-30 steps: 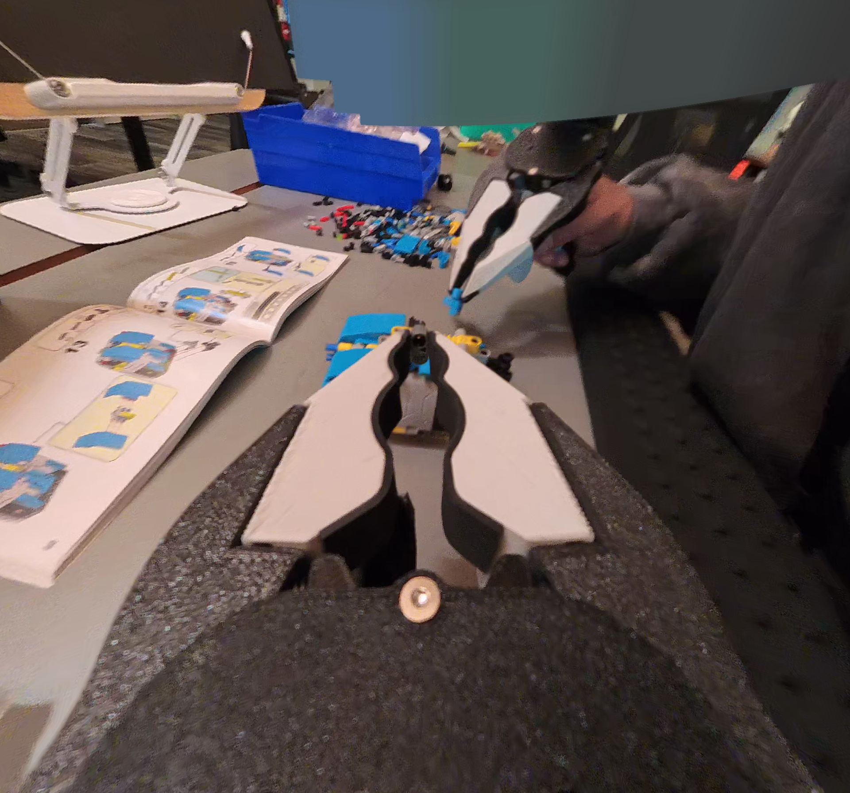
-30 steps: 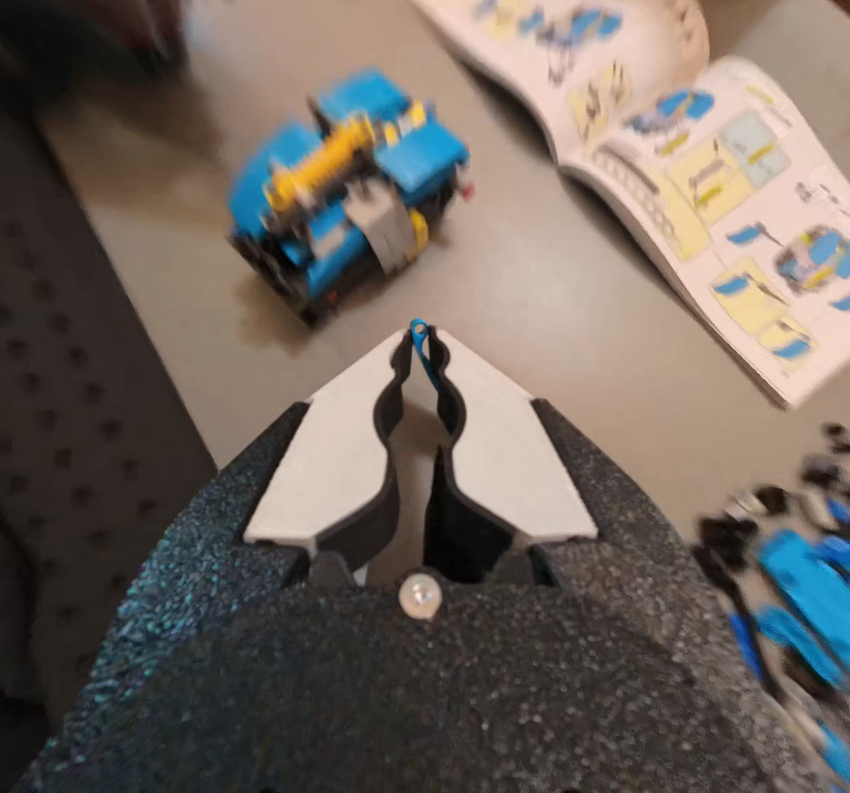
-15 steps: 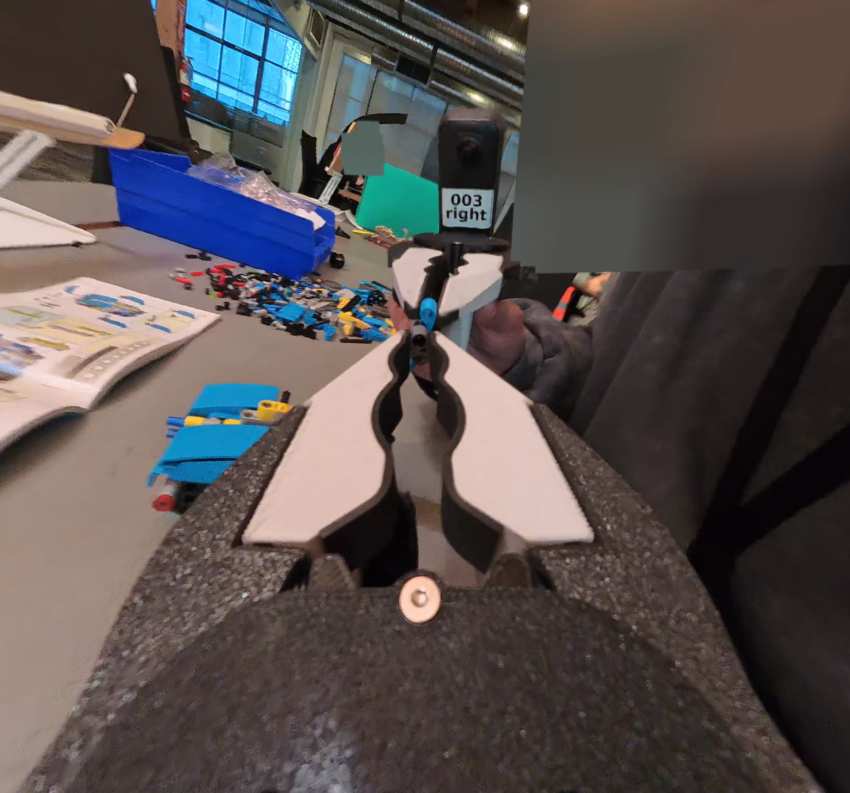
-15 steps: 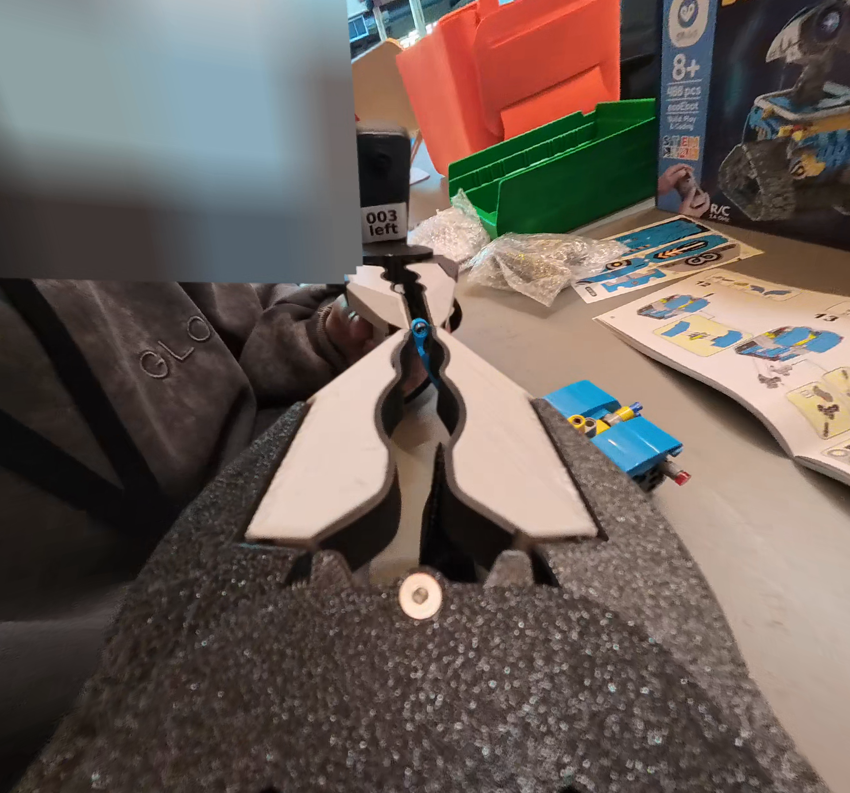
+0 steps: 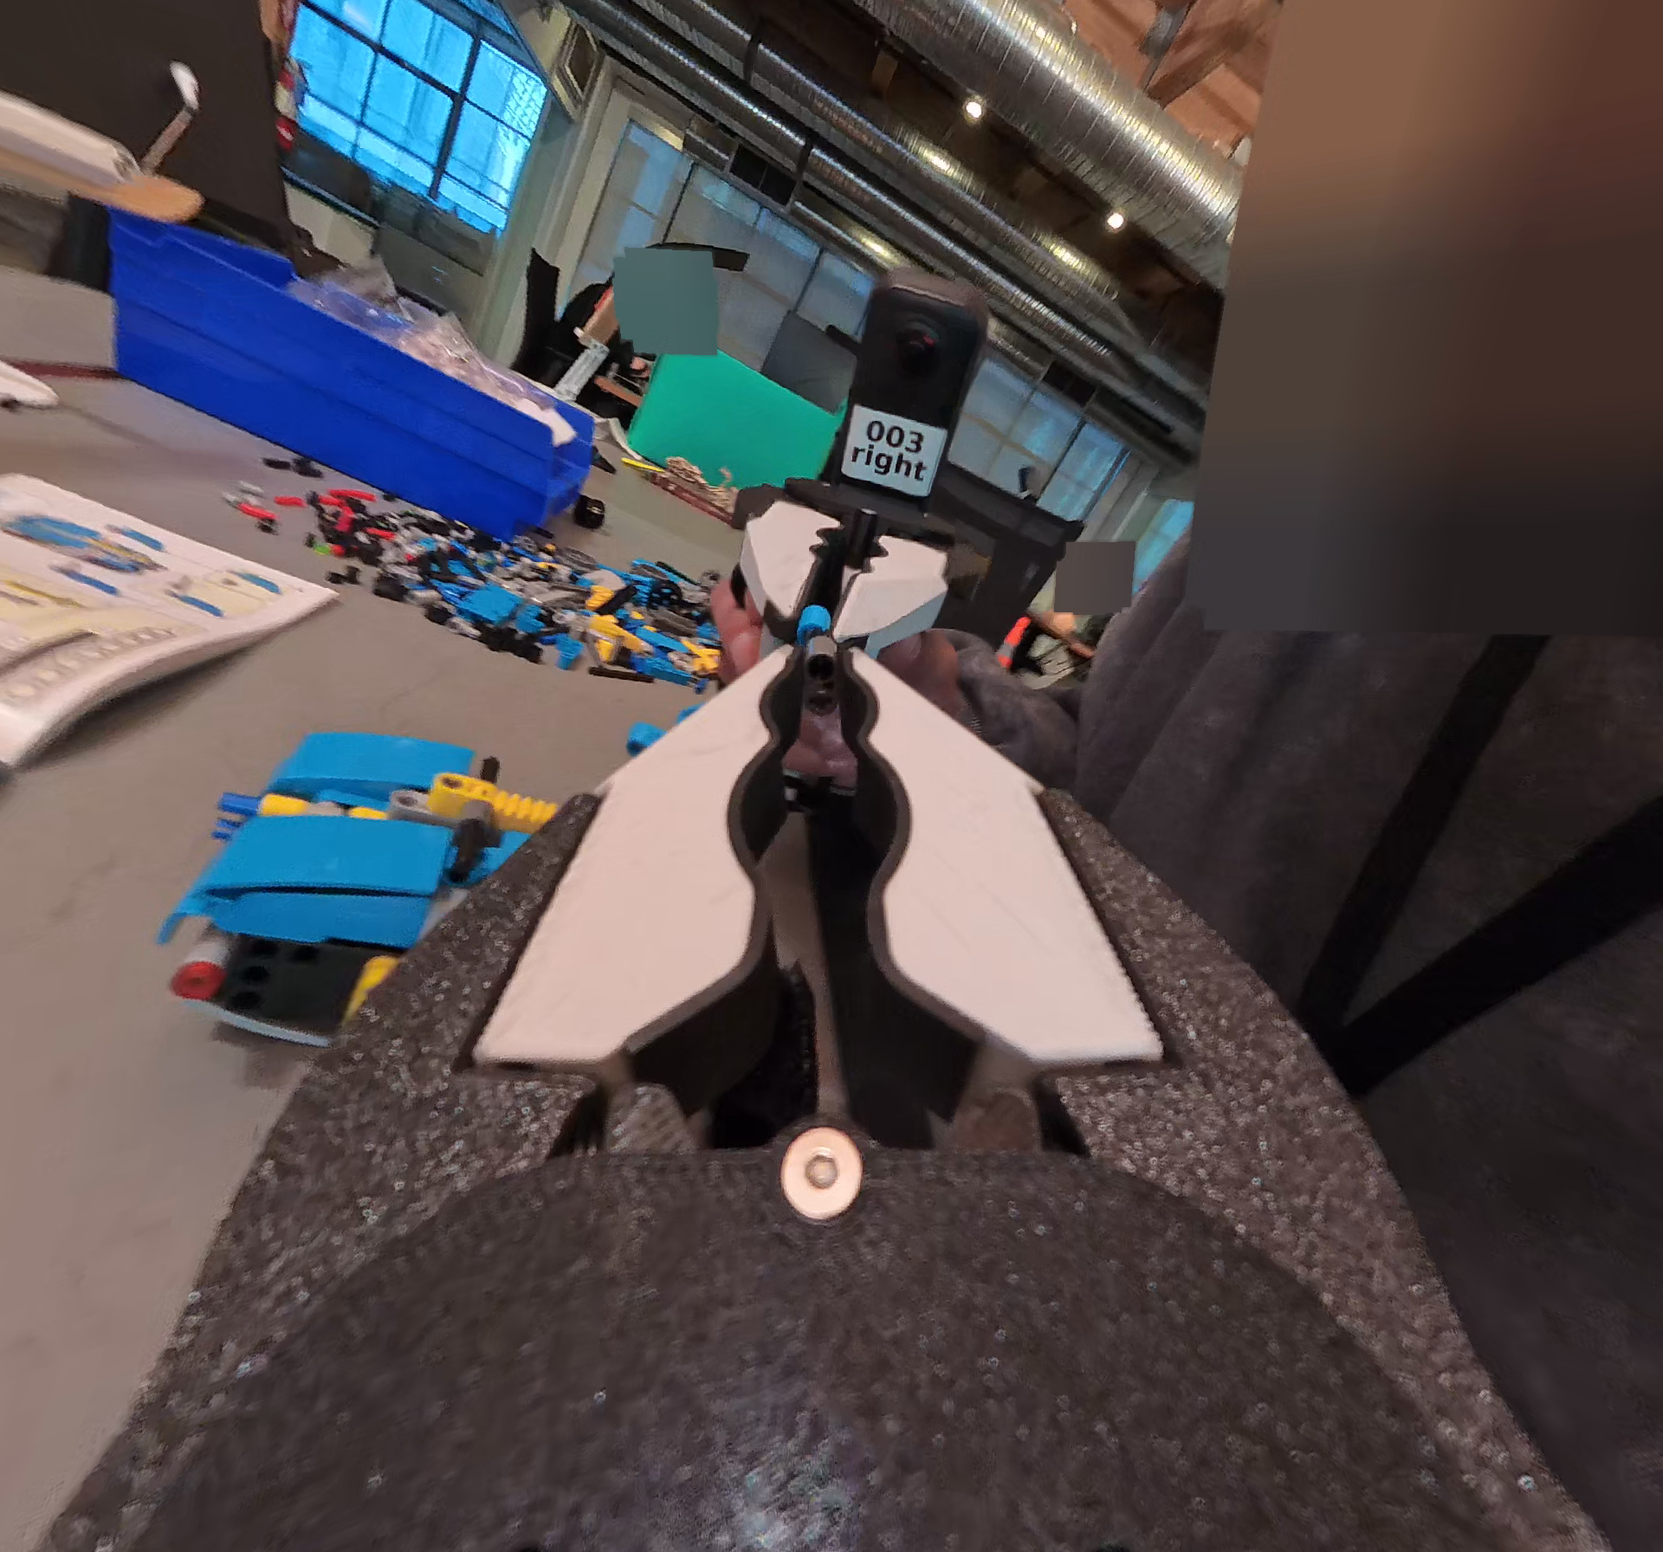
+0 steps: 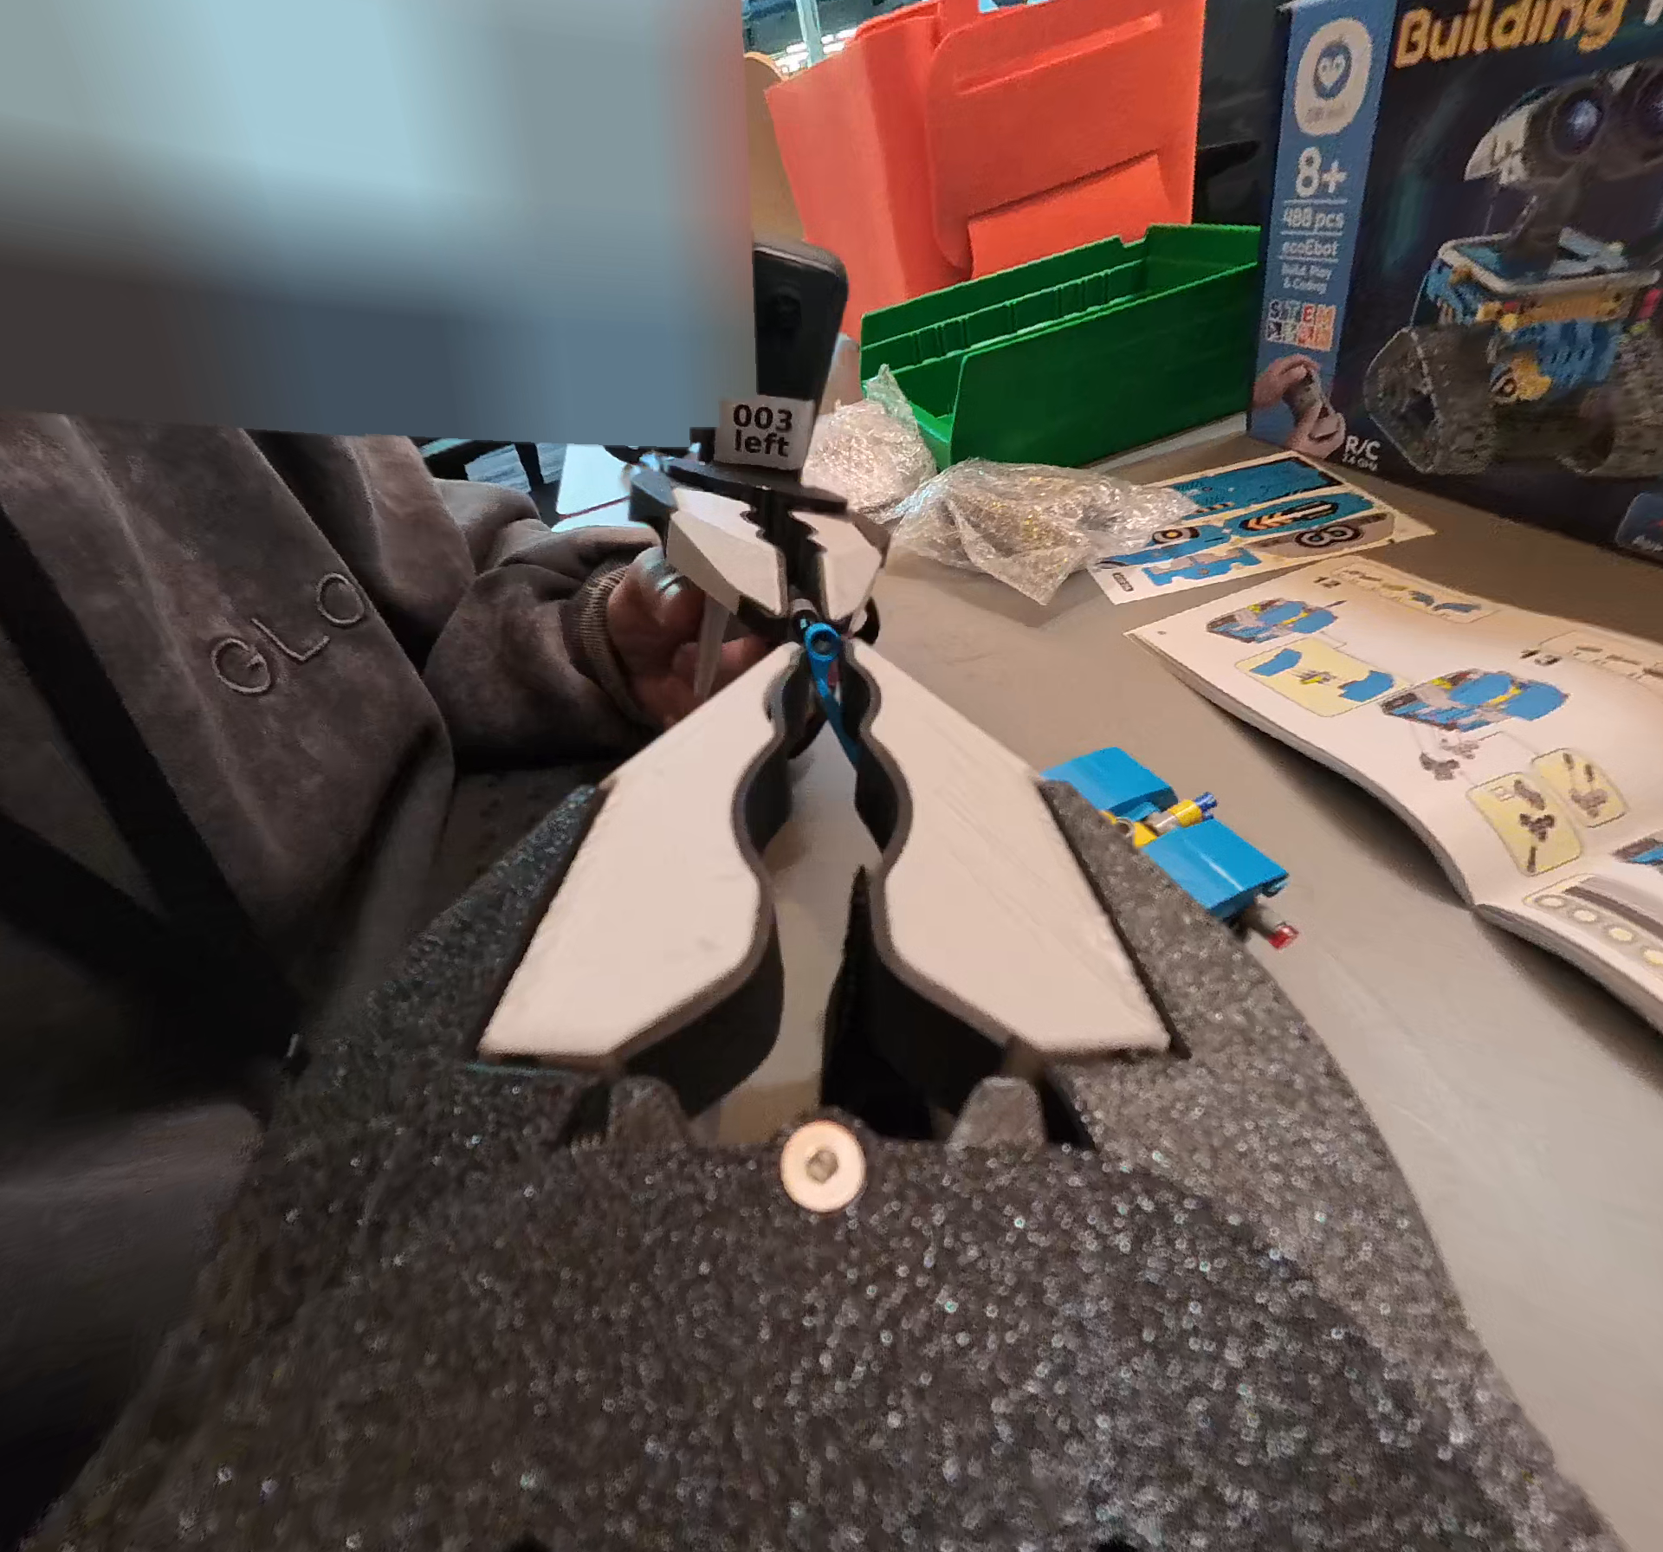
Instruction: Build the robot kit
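Note:
My left gripper (image 5: 821,661) is shut on a small black pin piece (image 5: 820,685), held in the air above the table edge. My right gripper (image 6: 821,654) is shut on a thin blue beam (image 6: 835,703). The two grippers face each other tip to tip. In the left wrist view the blue beam's end (image 5: 813,620) touches the black piece. In the right wrist view the left gripper (image 6: 795,602) sits just beyond the beam's round end. A blue and yellow brick model (image 5: 342,865) lies on the grey table (image 5: 108,1104) to the left; it also shows in the right wrist view (image 6: 1179,847).
A pile of loose bricks (image 5: 540,600) lies before a blue bin (image 5: 342,397). An open instruction booklet (image 6: 1440,753) is near the model. A green bin (image 6: 1062,348), orange bag (image 6: 990,114), kit box (image 6: 1485,204), plastic bags (image 6: 1008,510) and a person's grey sleeve (image 6: 270,654) are close.
Both grippers rose from above the model and turned to face each other. Their tips came together, and the blue beam now meets the black piece.

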Available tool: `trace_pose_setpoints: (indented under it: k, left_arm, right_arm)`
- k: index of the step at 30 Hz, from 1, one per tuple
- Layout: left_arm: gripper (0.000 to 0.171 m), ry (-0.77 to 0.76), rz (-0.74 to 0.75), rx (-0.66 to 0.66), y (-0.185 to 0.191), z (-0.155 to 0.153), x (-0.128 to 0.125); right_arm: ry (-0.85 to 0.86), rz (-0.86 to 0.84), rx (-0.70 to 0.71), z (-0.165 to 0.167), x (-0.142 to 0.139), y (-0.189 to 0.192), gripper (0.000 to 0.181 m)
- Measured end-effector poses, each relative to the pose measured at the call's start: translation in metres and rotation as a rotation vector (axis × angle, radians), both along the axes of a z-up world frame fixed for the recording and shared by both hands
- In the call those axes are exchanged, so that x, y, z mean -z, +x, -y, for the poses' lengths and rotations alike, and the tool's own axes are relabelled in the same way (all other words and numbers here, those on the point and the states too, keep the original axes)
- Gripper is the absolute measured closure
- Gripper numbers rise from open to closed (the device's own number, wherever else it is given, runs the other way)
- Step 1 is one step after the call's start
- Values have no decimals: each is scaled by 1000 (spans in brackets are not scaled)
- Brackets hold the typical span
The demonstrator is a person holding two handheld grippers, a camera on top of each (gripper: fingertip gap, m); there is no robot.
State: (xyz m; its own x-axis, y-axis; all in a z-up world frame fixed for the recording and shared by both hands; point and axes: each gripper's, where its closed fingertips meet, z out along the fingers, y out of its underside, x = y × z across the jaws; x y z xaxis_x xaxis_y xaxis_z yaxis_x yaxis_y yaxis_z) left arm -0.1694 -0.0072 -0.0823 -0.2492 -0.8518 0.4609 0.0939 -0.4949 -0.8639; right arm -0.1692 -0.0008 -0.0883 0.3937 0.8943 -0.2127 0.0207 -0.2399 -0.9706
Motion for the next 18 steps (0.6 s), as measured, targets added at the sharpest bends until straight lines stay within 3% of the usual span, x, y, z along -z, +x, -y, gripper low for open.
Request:
trace_pose_setpoints:
  k: [6,18]
  left_arm:
    - [165,-265,-34,130,3,3,12]
    - [166,-441,-36,177,1,-4,21]
  right_arm:
    - [141,86,-1,3,10,4,175]
    - [222,130,6,1,20,1,175]
